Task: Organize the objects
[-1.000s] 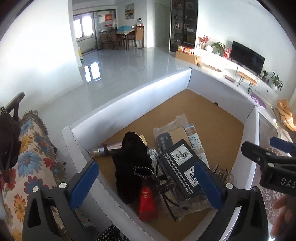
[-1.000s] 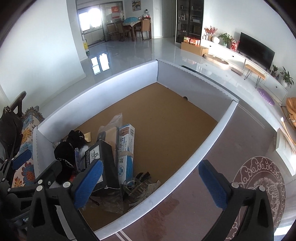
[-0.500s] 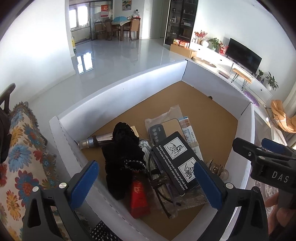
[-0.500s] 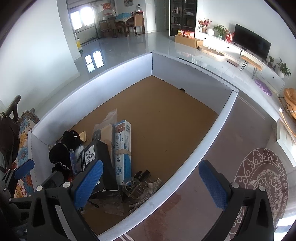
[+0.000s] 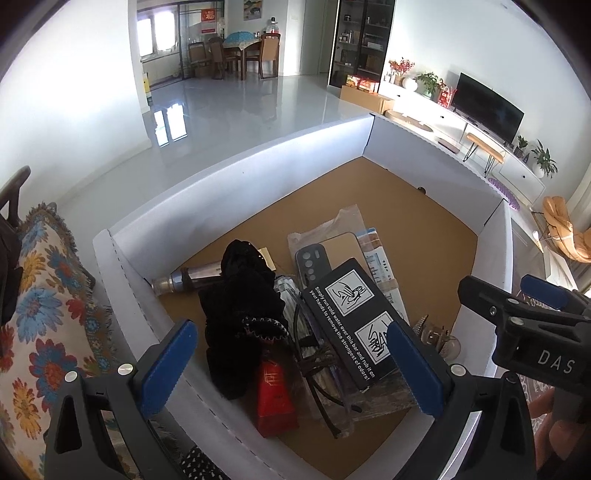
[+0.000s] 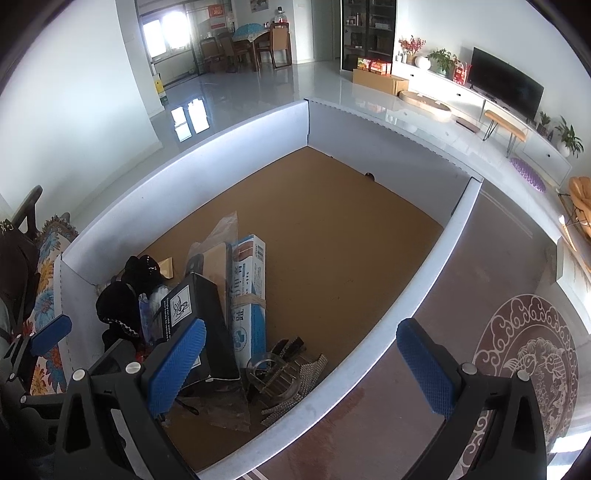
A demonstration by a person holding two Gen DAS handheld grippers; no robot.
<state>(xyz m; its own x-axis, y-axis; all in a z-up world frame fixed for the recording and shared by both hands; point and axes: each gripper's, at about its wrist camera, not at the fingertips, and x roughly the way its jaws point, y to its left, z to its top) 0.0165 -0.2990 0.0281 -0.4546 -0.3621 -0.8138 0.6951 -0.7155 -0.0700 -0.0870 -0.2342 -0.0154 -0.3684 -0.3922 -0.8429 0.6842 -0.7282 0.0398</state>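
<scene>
Both grippers' fingers (image 5: 168, 363) (image 6: 424, 369) spread wide, empty — clutter (image 5: 332, 317) crowds box (image 6: 236, 155) corner.

The left tongs (image 5: 291, 363) hang wide open over a big white box (image 5: 229, 192). Inside lie a black box (image 5: 351, 314), a black cloth (image 5: 240, 295), a red packet (image 5: 275, 398) and a bottle (image 5: 192, 278).

Bright daylight, sharp mid-frame, heavy fisheye warp.
Light comes from far windows (image 6: 173, 33), blown out w/ glare; their reflection shines on the glossy floor (image 5: 236, 110). Walled tray (image 6: 229, 147) inner near-left corner sits in soft shadow. Both views have dark vignette at corners, straight edges bow. Near blue pads (image 6: 173, 365) slightly soft; far room detail small but clear.
</scene>
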